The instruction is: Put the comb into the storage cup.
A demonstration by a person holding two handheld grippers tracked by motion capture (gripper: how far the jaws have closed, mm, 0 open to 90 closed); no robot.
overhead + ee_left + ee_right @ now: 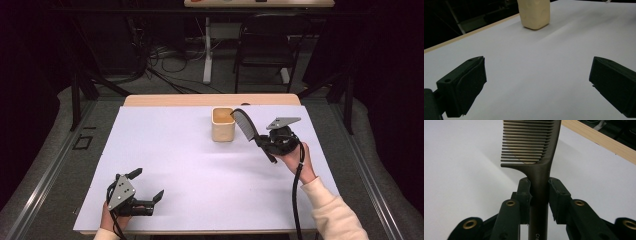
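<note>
White sheet (190, 165) covers the wooden table (210, 99); dark room, chair (265, 45) behind.

I am gripping a dark brown, near-black comb (541, 157) with evenly ruled teeth in my black right gripper (539, 192). My left gripper (146, 186), at the near left, is showing black too, topped by a grey plate. A pale cream cup (223, 124) is glowing tan inside. The table cover (175, 160) is lying plain white, with a light wooden edge (210, 100) at the far side. My sleeve (332, 210) is looking cream.
</note>
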